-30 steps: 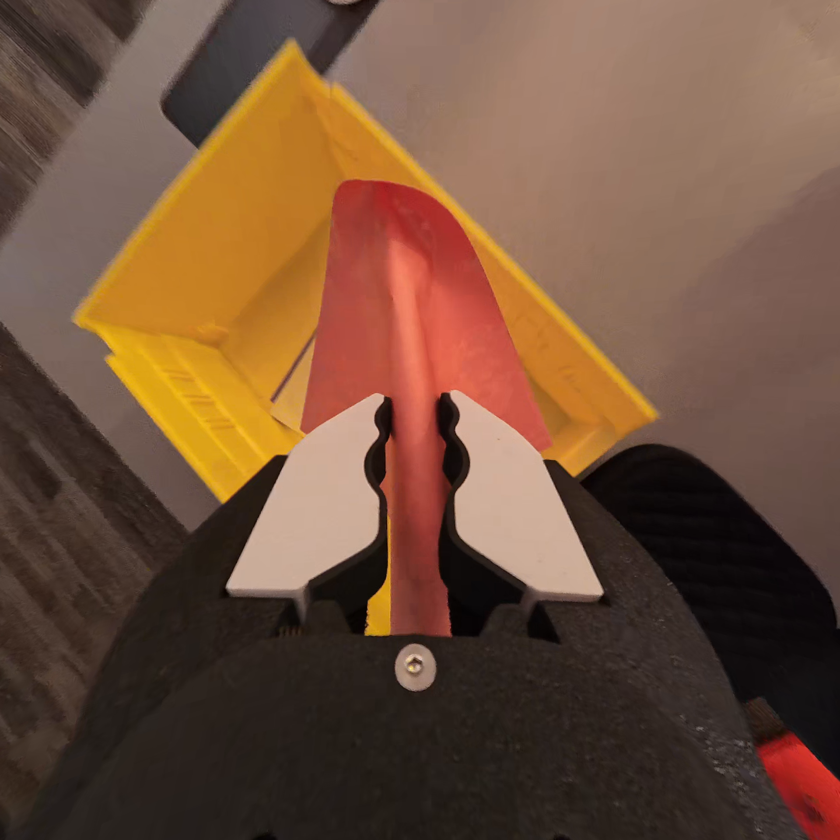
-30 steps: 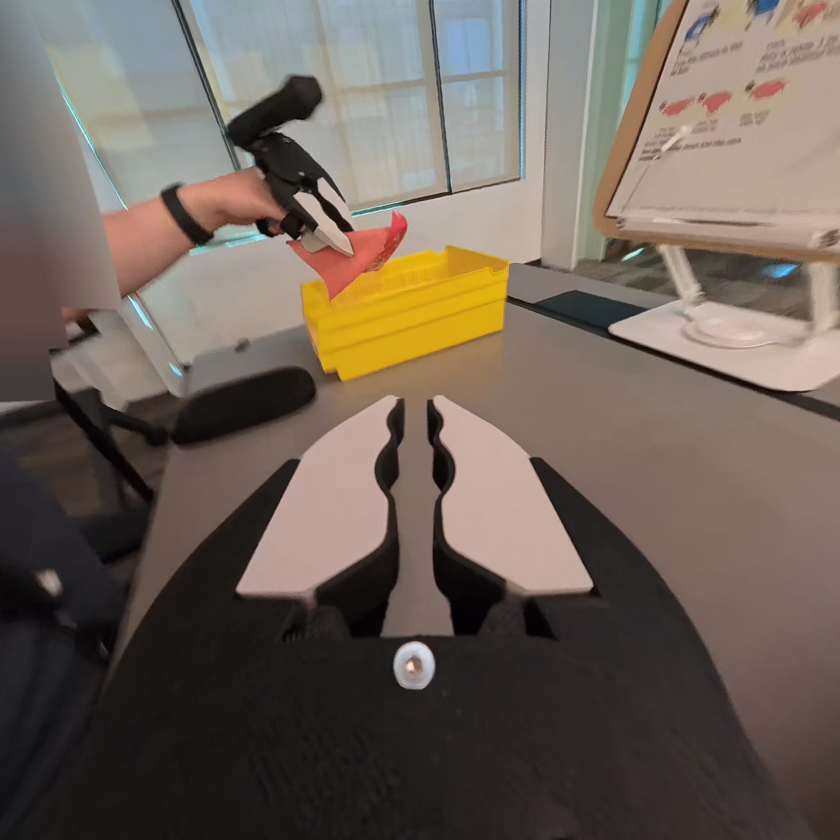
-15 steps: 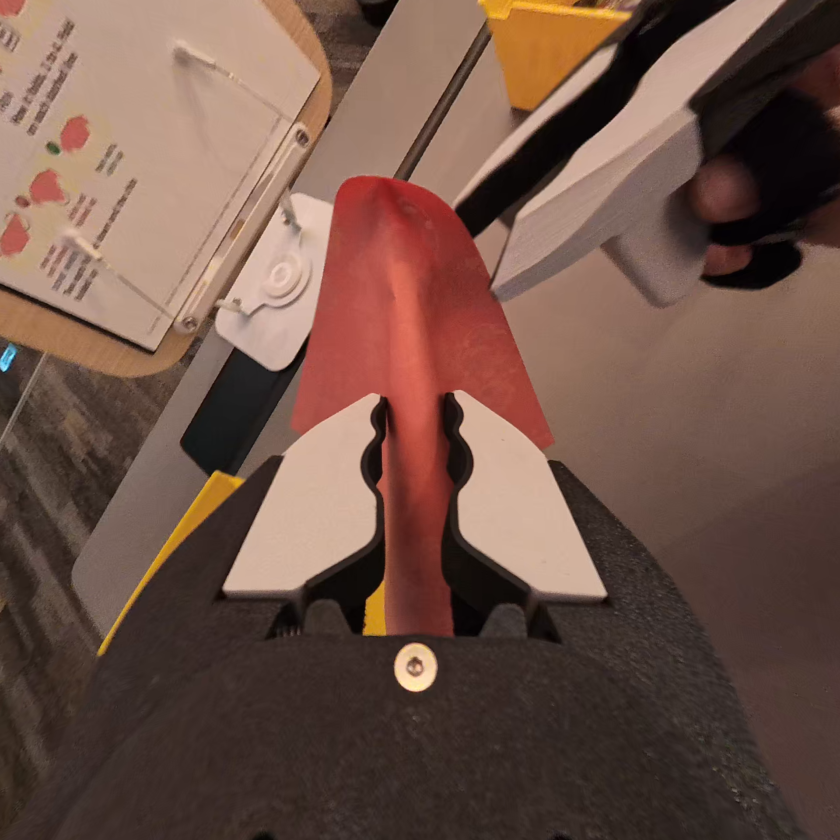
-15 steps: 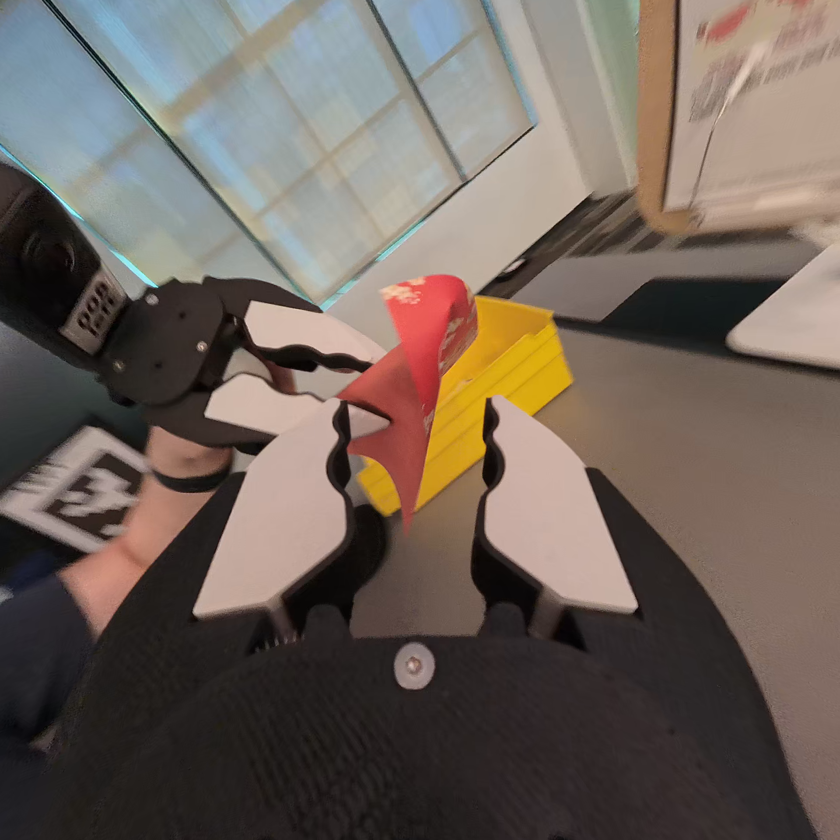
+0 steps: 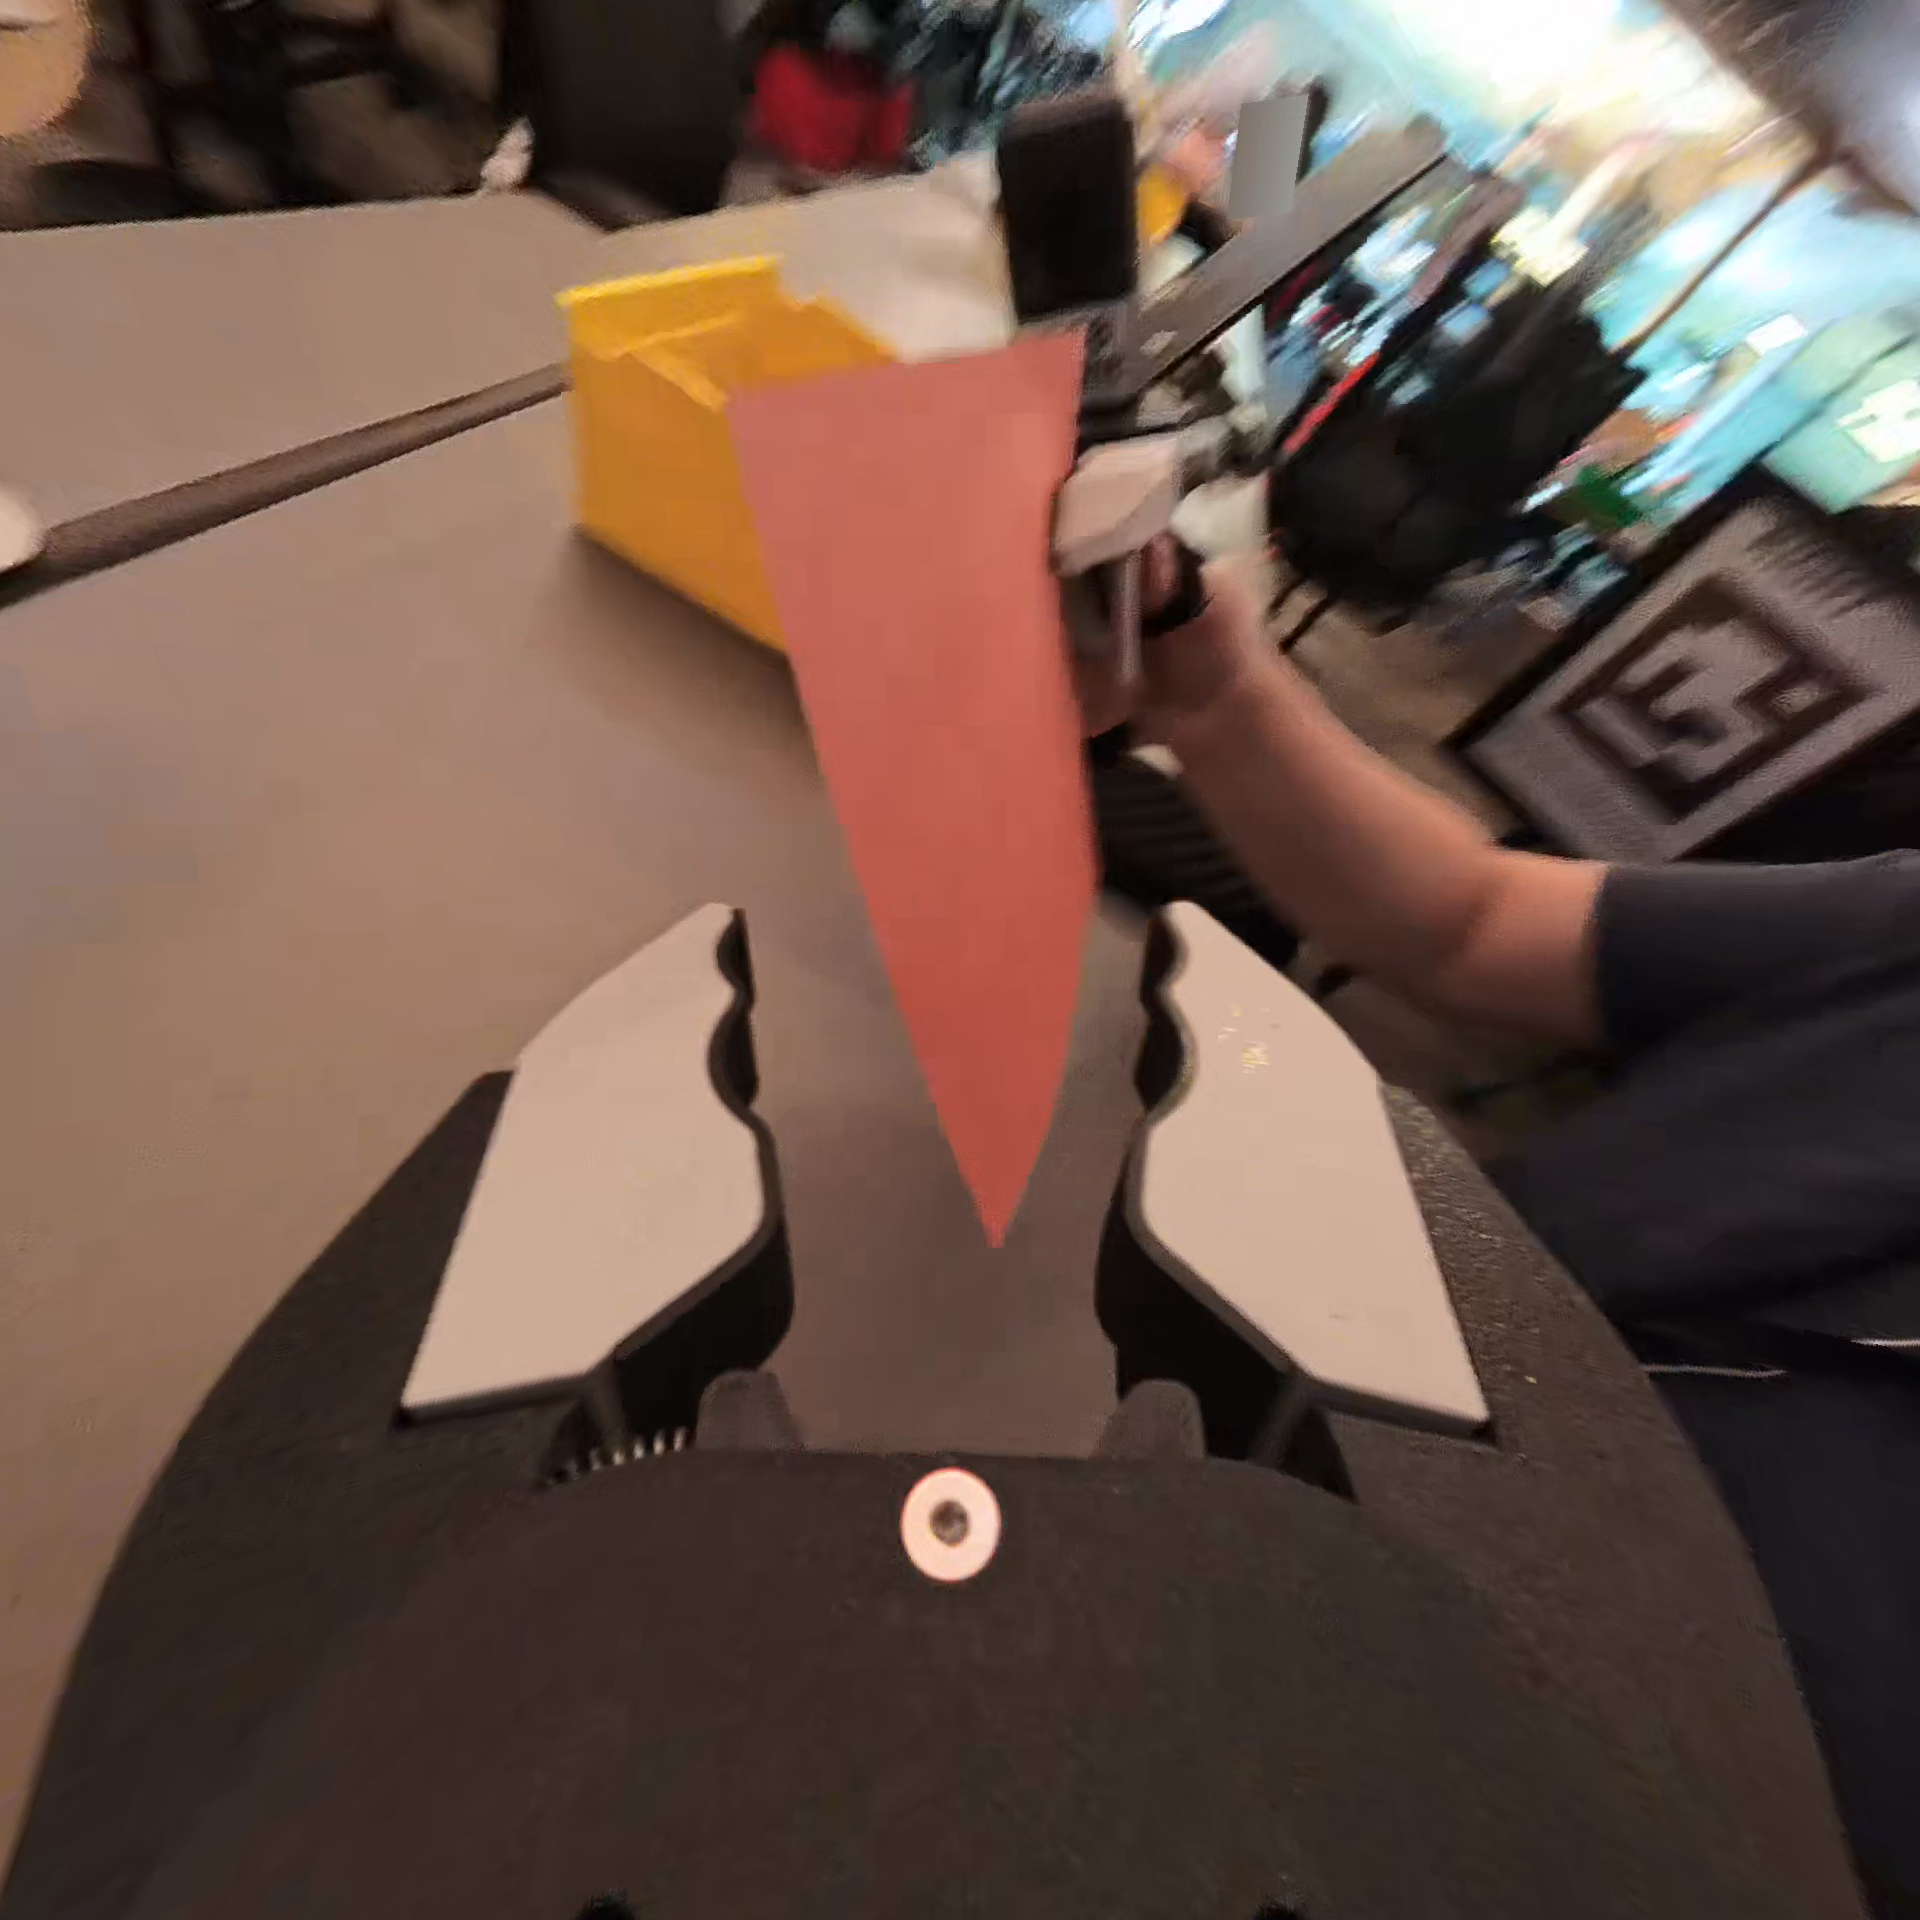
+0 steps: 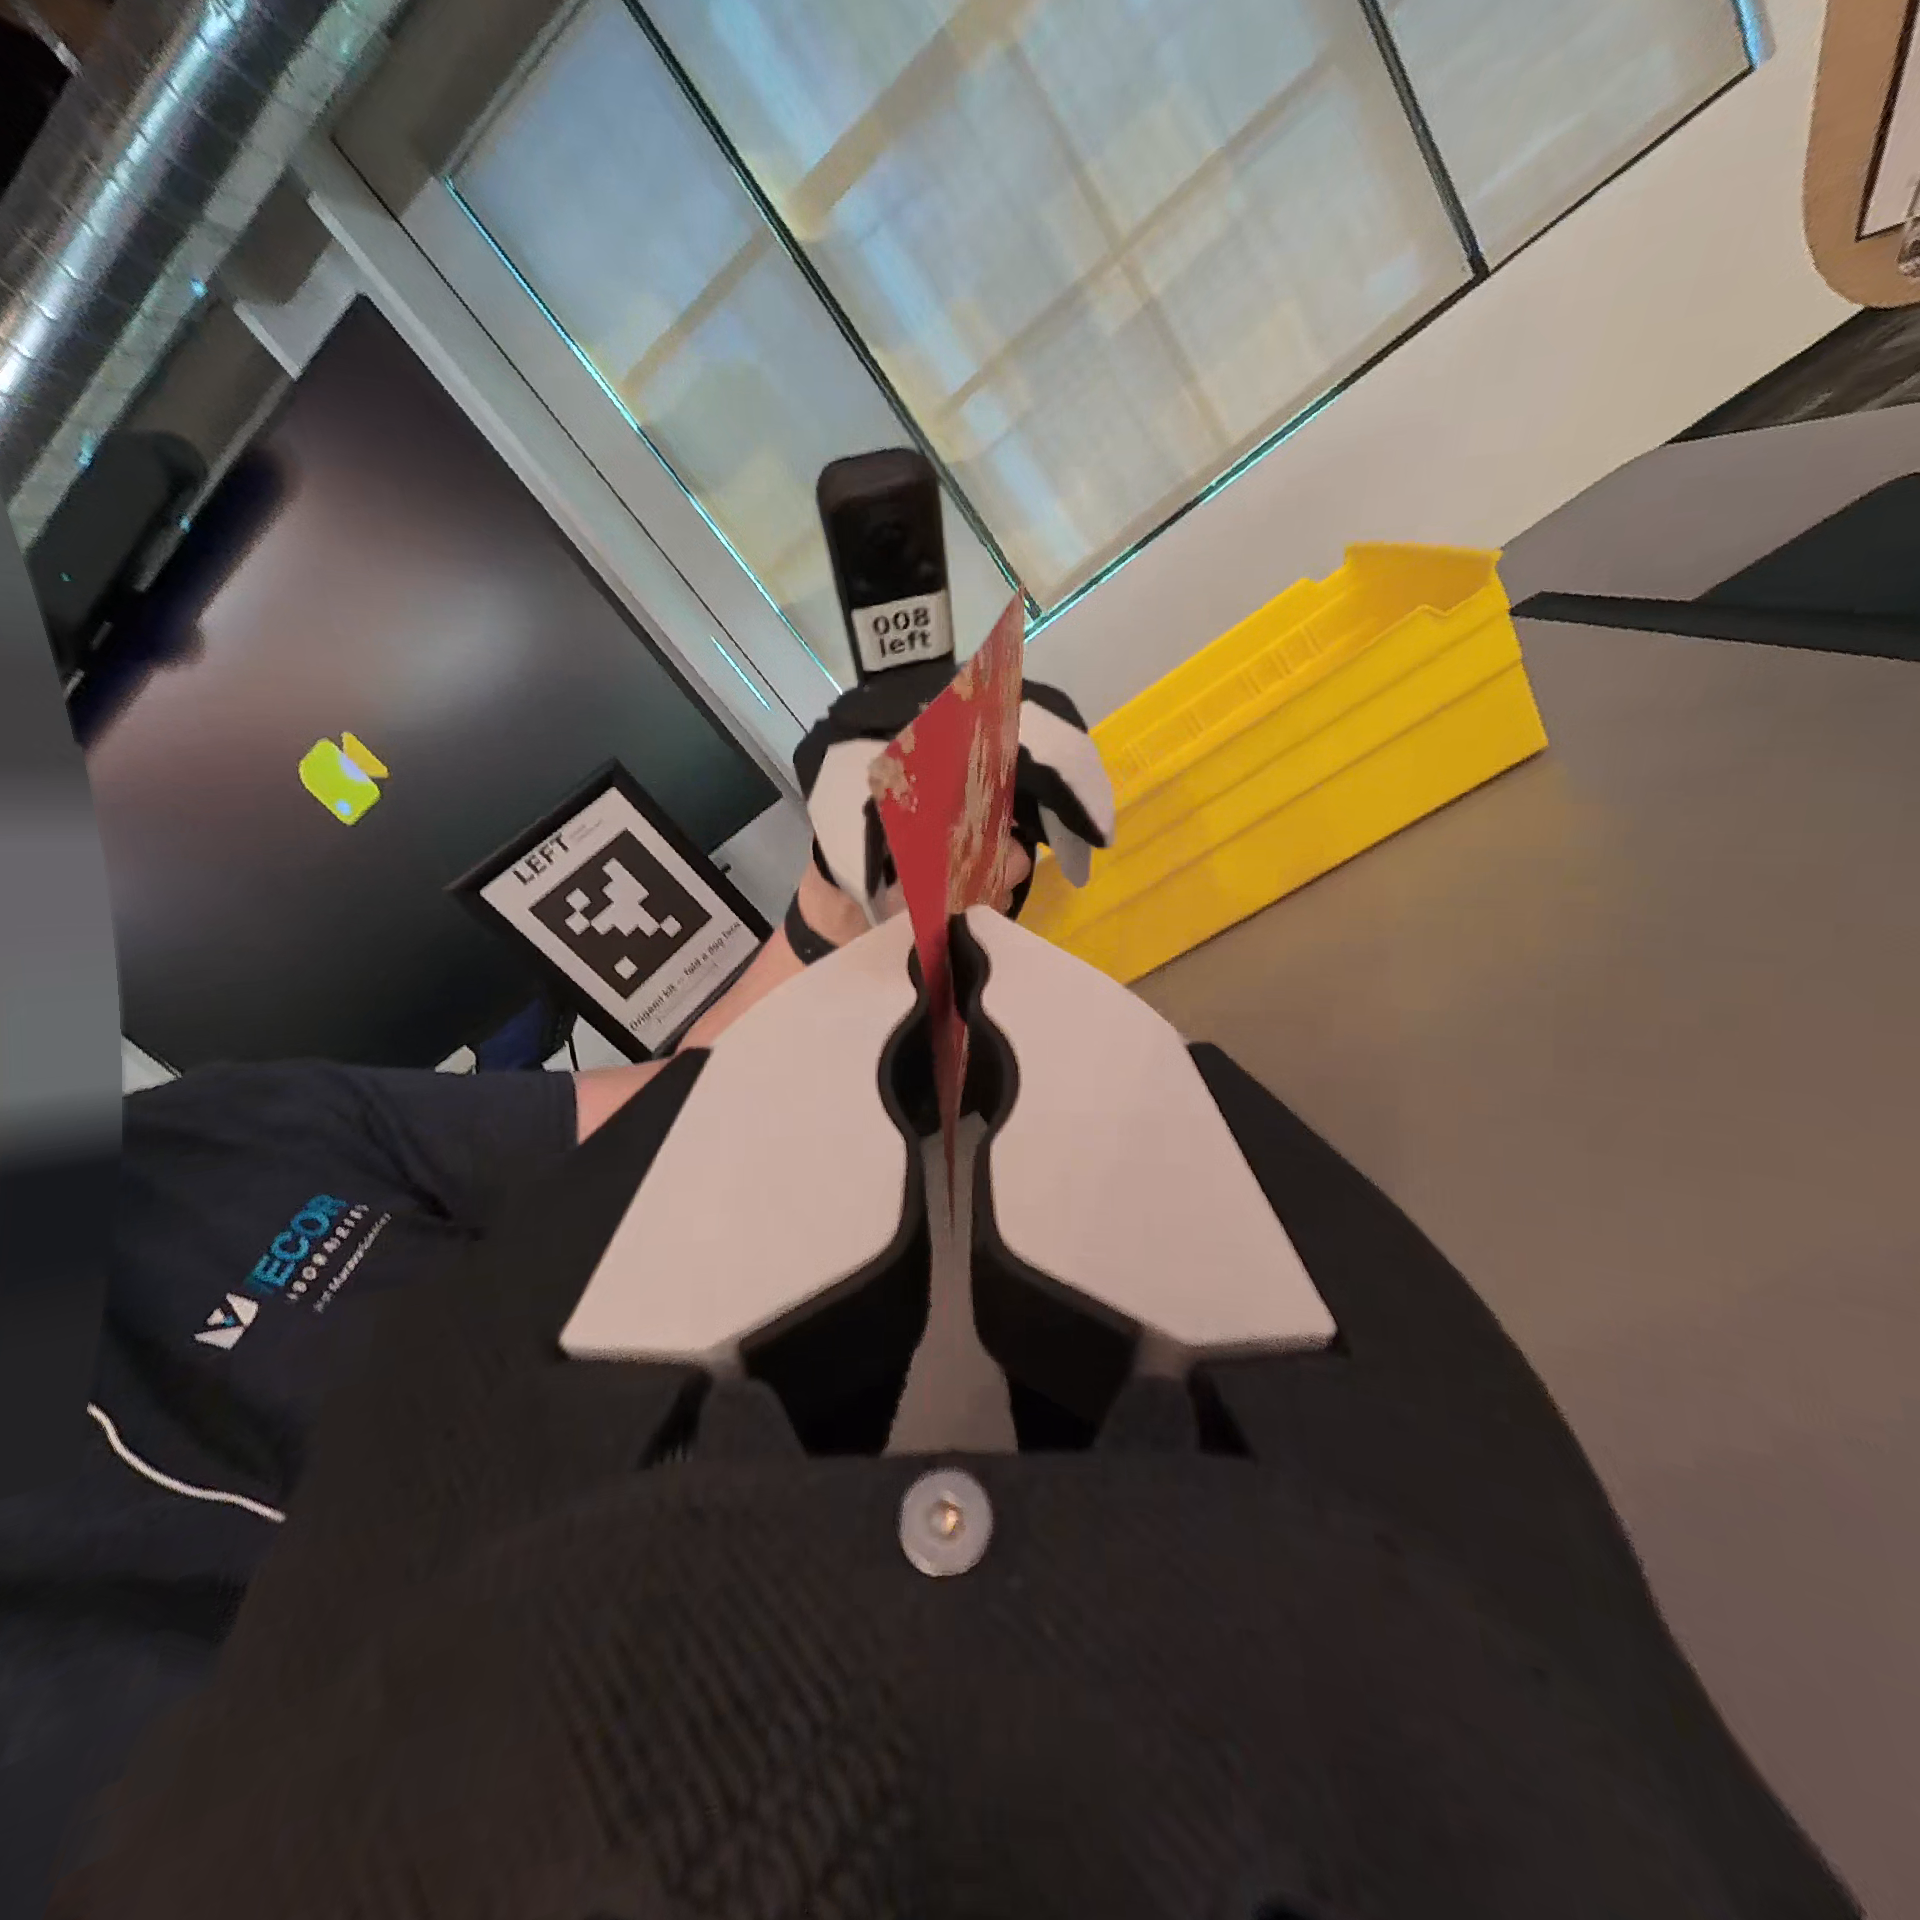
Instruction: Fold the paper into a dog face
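Right wrist view: jaws pinching paper

Room behind the right claw smeared, perhaps by motion, board cut by edge

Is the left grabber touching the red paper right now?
Apart. In the left wrist view the left gripper has its jaws wide open, with table showing on both sides of the red paper corner between them.

Table: I see a grey top filling the right half of the right wrist view.
On it: yellow bin, right of centre.
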Demonstrator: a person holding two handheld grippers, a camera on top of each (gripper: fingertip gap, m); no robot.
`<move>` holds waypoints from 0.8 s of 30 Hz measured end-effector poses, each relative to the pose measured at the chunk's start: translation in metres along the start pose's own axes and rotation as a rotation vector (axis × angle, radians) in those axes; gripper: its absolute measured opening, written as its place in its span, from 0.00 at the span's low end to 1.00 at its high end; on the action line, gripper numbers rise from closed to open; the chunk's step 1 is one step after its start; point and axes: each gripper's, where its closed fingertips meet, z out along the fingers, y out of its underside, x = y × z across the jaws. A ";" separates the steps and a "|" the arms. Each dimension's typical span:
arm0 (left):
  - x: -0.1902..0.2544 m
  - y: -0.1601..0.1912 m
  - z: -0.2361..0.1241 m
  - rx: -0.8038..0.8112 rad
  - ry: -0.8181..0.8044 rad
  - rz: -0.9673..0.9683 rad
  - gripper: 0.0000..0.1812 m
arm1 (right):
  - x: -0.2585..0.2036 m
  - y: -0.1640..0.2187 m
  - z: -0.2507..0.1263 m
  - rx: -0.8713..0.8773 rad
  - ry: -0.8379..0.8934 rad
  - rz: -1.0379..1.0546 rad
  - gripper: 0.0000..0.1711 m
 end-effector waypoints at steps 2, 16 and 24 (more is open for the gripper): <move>-0.009 -0.003 0.012 -0.008 -0.013 -0.004 0.32 | -0.001 0.003 -0.005 -0.026 -0.021 -0.023 0.00; 0.044 -0.050 0.000 -0.130 0.163 0.085 0.00 | -0.025 0.001 -0.049 0.007 0.378 -0.932 0.32; 0.110 -0.105 -0.031 -0.202 0.293 0.081 0.00 | -0.062 -0.017 -0.023 -0.156 0.585 -1.748 0.37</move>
